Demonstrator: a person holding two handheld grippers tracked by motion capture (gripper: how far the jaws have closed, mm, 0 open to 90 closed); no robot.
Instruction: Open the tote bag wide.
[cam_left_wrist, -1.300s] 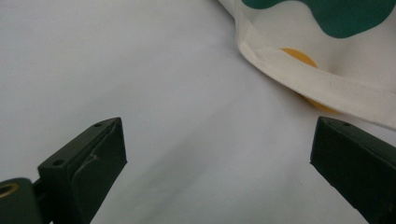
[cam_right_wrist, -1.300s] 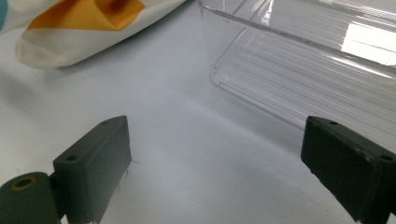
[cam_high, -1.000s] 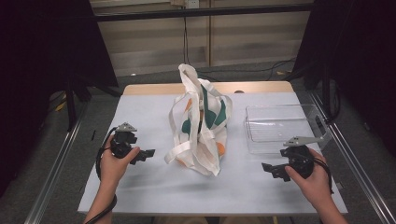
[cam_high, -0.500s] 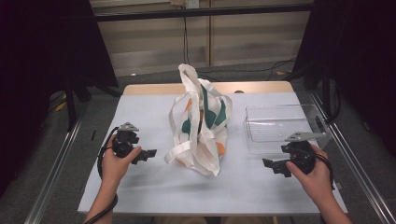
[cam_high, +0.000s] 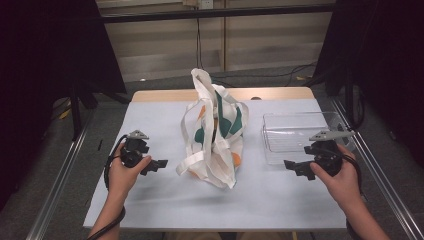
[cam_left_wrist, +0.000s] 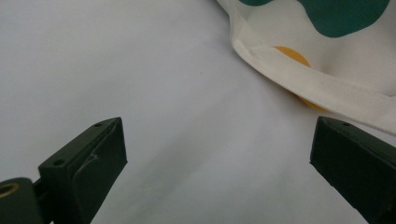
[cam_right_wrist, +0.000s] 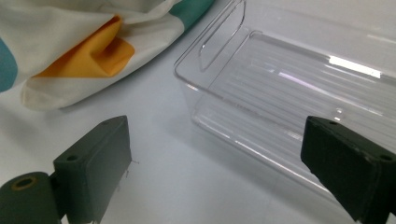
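A white cloth tote bag (cam_high: 215, 135) with green and orange spots stands slumped in the middle of the table, its handles up. My left gripper (cam_high: 159, 164) hovers just left of the bag, open and empty; in the left gripper view the bag's strap (cam_left_wrist: 322, 88) lies ahead to the right. My right gripper (cam_high: 291, 165) is held open and empty to the bag's right, at the near left corner of a clear plastic tray (cam_high: 300, 135). The right gripper view shows the tray (cam_right_wrist: 299, 88) ahead and the bag's corner (cam_right_wrist: 88, 51) to the left.
The table (cam_high: 150, 120) is covered in a pale sheet, with a wooden strip at its far edge. Metal rails (cam_high: 60, 180) run along both sides. Dark stands and cables sit on the floor beyond the table.
Both hands have drifted very slightly; the right gripper sits a touch nearer the tray. The bag and tray have not moved.
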